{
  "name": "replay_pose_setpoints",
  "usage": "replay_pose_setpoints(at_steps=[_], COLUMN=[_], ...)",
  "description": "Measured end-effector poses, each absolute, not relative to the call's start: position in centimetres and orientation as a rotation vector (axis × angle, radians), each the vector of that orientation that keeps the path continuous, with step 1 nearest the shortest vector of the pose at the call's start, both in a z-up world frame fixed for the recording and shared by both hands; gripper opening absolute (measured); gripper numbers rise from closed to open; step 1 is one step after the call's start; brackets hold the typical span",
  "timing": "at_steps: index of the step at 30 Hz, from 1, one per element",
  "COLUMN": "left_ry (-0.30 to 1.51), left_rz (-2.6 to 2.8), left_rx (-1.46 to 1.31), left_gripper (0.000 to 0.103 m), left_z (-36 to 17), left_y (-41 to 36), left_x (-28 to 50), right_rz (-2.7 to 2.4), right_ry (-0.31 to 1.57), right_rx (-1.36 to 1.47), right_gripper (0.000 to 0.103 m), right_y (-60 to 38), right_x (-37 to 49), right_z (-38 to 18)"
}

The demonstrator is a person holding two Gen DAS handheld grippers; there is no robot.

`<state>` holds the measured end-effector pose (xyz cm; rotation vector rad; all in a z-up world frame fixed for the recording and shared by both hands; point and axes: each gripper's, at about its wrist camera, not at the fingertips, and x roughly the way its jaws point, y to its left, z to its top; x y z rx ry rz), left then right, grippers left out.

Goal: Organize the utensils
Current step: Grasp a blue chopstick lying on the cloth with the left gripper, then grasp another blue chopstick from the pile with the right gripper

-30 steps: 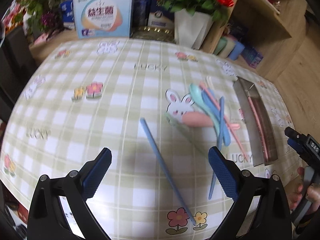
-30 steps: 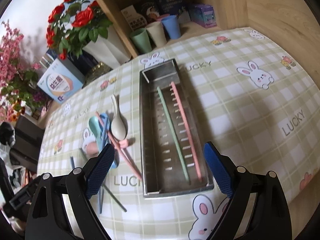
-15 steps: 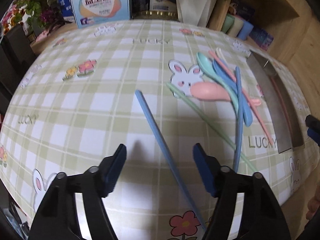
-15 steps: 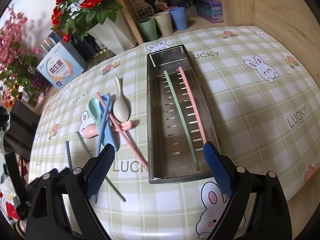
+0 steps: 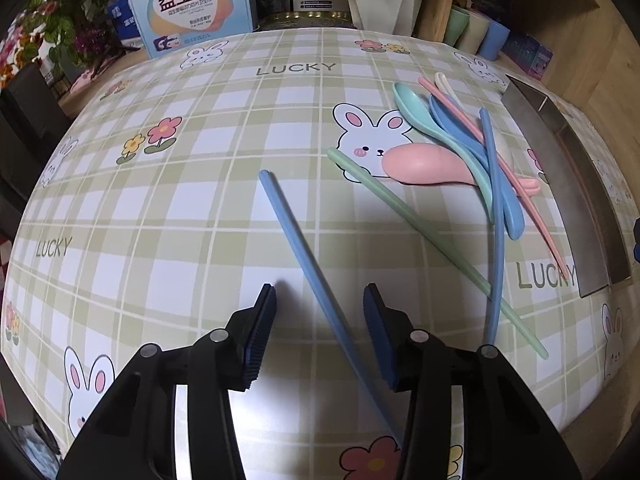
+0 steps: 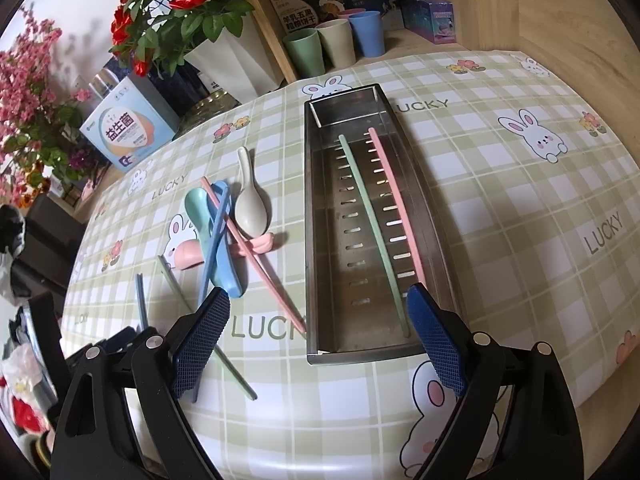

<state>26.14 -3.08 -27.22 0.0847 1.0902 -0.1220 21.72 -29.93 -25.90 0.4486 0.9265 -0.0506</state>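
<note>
Between the left tool's [image 5: 319, 330] parted fingers lies a blue chopstick [image 5: 304, 256].

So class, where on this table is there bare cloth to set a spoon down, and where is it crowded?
Bare cloth lies right of the tray, and left of the lone blue chopstick. It is crowded at the spoon pile between chopstick and tray.

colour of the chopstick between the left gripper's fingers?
Light blue chopstick, lying loose on the tablecloth between the open left gripper. Clearest in left wrist view.
</note>
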Motion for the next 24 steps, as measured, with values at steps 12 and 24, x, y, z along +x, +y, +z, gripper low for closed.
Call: replay_pose_setpoints(at_steps=[12, 24], left_ry=[1.106, 1.051], left_rz=[-0.101, -0.111], left_rx=[-0.023, 0.037], left_gripper=[0.009, 0.009], left_z=[-27.0, -27.2], left_y=[0.0, -0.4], left_x=[25.8, 25.0], right_rz=[-0.043, -0.028], right_ry=[0.933, 0.938], right_rx=[0.460, 0.453], right_gripper=[0.087, 0.087], right_y=[-30.0, -29.6], right_x=[21.9, 21.8], right_z=[-26.2, -26.4])
